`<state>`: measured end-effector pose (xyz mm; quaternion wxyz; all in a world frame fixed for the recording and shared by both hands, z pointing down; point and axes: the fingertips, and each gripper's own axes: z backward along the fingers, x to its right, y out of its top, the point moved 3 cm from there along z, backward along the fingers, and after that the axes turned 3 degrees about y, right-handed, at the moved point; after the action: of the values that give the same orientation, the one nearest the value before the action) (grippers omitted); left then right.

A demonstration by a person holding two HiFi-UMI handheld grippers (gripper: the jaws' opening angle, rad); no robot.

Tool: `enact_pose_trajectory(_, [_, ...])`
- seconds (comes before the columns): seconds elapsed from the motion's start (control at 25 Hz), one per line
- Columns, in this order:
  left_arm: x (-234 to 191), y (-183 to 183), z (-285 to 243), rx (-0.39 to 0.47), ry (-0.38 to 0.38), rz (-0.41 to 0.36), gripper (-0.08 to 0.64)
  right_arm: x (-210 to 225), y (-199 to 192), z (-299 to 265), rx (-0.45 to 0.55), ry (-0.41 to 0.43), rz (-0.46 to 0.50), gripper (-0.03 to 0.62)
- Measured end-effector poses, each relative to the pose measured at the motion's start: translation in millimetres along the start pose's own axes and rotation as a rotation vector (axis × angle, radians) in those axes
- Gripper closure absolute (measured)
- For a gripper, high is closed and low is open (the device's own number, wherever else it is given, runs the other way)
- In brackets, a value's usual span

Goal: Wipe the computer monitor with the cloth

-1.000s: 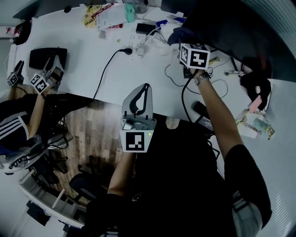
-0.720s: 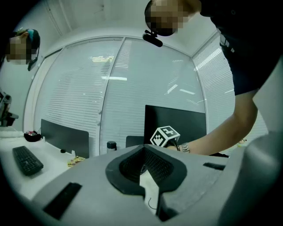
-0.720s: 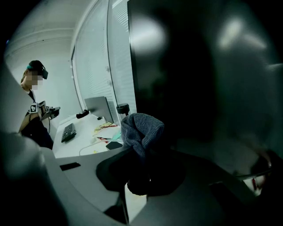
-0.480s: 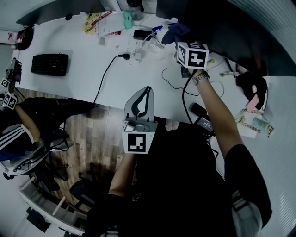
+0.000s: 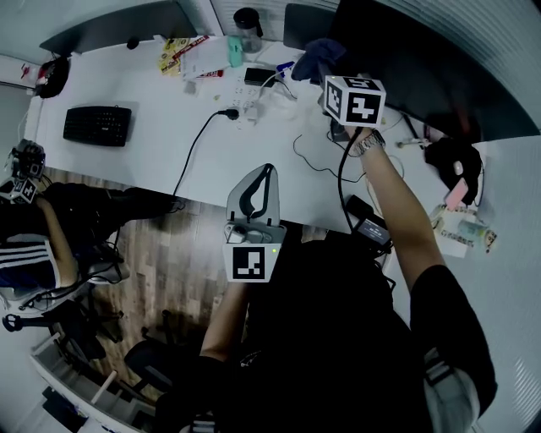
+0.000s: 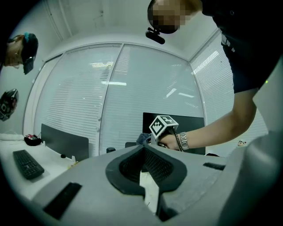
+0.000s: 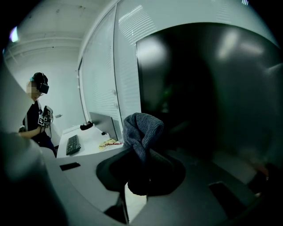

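Raised since a second ago: cloth [image 7: 141,128], a bunched blue-grey towel, now nearer the left edge of the computer monitor [image 7: 212,88] and apparently not yet touching the dark screen. Holder: right gripper [image 7: 143,165], jaws clamped on the cloth's lower fold, most of the fabric standing above the tips. Left gripper [image 6: 145,155]: jaws closed together on nothing, idle over the near edge of the desk [image 5: 152,161], well apart from the monitor. Hazards, judged: the pinch takes only a small fold, so dragging across the screen may pull the cloth free; too firm a press could bring the hard jaw tips onto the glass; cables [image 5: 338,161] trailing beneath the right forearm could snag. Containers: one dark lidded cup [image 5: 247,25] at the far desk edge, contents hidden by its lid. Also on the desk: keyboard [image 5: 97,125], power strip [image 5: 247,108].
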<state>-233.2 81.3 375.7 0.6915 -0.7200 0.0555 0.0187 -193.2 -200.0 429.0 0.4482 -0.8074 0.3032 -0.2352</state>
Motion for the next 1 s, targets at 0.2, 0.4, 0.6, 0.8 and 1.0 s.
enact_pose_trajectory(0.2, [7,5,6,0.004,-0.01,-0.006,0.552,-1,29,17,0.055,0.002,0.007,0.534])
enact_pose_trajectory(0.4, [12,11,10,0.018,-0.015,-0.004,0.552,-5,66,37,0.112,0.006,0.004,0.534])
enact_pose_trajectory(0.6, [18,15,15,0.019,-0.03,-0.026,0.552,-9,102,58,0.187,0.012,0.011,0.534])
enact_pose_trajectory(0.8, [23,25,15,0.066,-0.042,-0.041,0.552,-10,129,73,0.242,0.015,0.017,0.534])
enact_pose_trajectory(1.0, [31,31,17,0.067,-0.057,-0.037,0.552,-11,143,89,0.286,0.024,0.03,0.534])
